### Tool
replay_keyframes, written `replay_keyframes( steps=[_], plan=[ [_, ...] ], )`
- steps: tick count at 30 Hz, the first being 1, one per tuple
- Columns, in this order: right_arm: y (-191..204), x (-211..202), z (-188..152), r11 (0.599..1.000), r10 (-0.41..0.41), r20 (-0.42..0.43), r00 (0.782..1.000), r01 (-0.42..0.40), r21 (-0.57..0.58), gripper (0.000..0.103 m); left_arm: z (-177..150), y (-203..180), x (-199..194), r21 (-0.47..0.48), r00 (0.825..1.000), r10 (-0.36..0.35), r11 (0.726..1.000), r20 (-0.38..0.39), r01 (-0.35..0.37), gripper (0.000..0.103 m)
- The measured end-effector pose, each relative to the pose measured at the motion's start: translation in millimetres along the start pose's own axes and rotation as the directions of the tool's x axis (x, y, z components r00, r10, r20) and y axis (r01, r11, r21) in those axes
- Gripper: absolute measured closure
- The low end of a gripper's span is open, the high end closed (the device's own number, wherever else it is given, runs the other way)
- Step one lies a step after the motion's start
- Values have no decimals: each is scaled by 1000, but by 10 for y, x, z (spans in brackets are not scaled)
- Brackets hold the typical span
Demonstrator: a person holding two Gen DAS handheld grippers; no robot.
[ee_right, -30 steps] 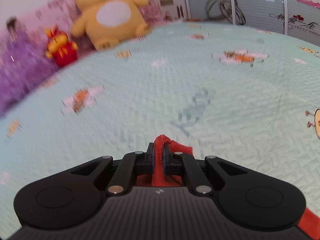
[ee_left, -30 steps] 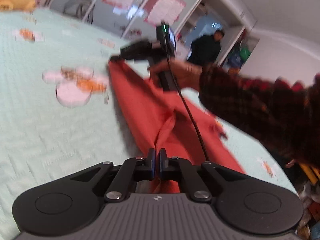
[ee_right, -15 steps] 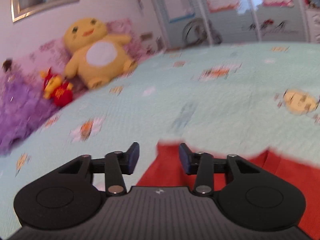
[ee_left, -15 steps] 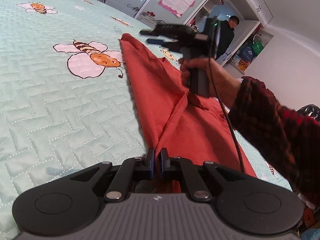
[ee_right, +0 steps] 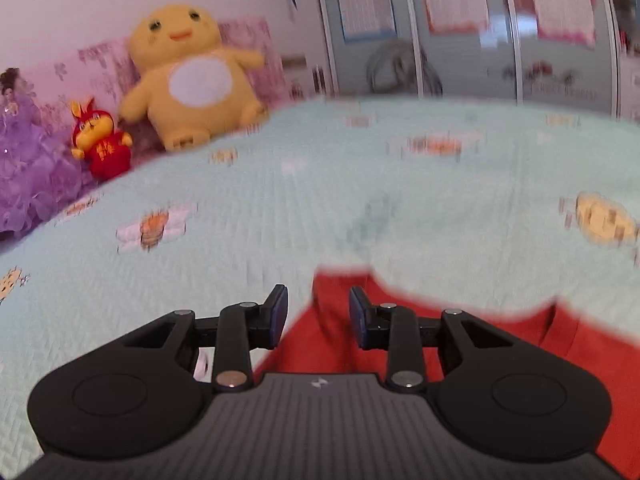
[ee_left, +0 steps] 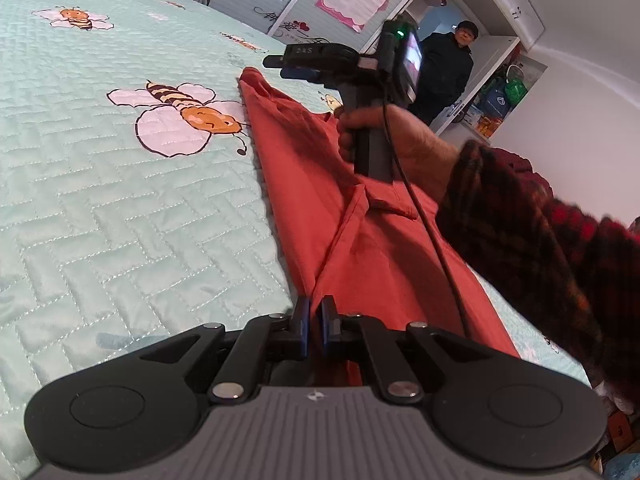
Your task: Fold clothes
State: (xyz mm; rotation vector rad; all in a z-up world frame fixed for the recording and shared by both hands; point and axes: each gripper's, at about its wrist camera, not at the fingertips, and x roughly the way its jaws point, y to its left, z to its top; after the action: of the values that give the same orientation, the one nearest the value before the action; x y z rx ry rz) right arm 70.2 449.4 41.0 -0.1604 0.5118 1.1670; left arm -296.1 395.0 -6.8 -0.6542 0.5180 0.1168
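The red cloth point(ee_left: 320, 184) lies long and thin on the light green quilt point(ee_left: 100, 200). In the left wrist picture it runs from the bottom middle up to a point just above the middle of the frame.

The left gripper point(ee_left: 315, 318) sits at the bottom middle of that picture. Its two blue pads are almost shut and they pinch the near end of the red cloth. A fold of the cloth goes right into the thin gap between them. From there the cloth spreads up and to the right.

The right gripper point(ee_left: 280, 67) shows in the upper middle of the same picture, held by a hand point(ee_left: 394, 136) with a red and black checked sleeve point(ee_left: 540, 240). A black cable point(ee_left: 432, 240) hangs down from it across the cloth. Its tips are just above the far point of the cloth and do not touch it.

In the right wrist picture, which is blurry, the right gripper point(ee_right: 318, 312) is at the bottom middle. Its jaws have just been opening, and now they stand partly apart. The red cloth point(ee_right: 332, 336) lies below and between the pads, but the pads do not press on it. The cloth spreads out to the lower right of the frame.

A big bee drawing point(ee_left: 180, 116) on the quilt sits just left of the cloth. A big yellow plush toy point(ee_right: 192, 76) and a small red plush toy point(ee_right: 102, 144) sit at the upper left of the right wrist picture, well apart from the cloth. A person in dark clothes point(ee_left: 448, 68) stands in the doorway at the upper right of the left wrist picture.
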Motion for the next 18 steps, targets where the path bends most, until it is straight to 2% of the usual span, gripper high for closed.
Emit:
replay_keyframes(
  steps=[3, 4, 5, 6, 7, 14, 17, 18],
  plan=[
    [3, 284, 102, 998, -19, -107, 994, 13, -57, 70, 5, 0, 0, -4, 1000, -3, 1000, -1, 3, 98],
    [15, 361, 117, 997, -20, -134, 991, 10, -71, 74, 9, -5, -16, 0, 1000, -3, 1000, 1, 3, 98],
    [31, 422, 135, 996, -27, -157, 987, 13, -88, 88, 13, -10, -32, 4, 1000, -3, 1000, 3, 3, 98],
    [45, 473, 152, 995, -31, -176, 984, 14, -100, 94, 17, -15, -48, 8, 1000, -4, 1000, 5, 4, 100],
    [50, 488, 166, 996, -25, -185, 982, 8, -94, 96, 22, -20, -66, 12, 1000, -4, 1000, 8, 4, 101],
    [-116, 599, 258, 996, 20, -151, 988, -6, 91, 98, 51, -133, -246, 96, 998, 39, 994, 44, -44, 102],
    [-34, 744, 140, 999, -19, -202, 979, 25, 26, 97, 23, -132, -133, 126, 998, 50, 991, -33, -46, 102],
    [-29, 714, 133, 999, -17, -189, 982, 23, 31, 97, 8, -136, -98, 134, 997, 52, 990, -54, -45, 102]
  ],
)
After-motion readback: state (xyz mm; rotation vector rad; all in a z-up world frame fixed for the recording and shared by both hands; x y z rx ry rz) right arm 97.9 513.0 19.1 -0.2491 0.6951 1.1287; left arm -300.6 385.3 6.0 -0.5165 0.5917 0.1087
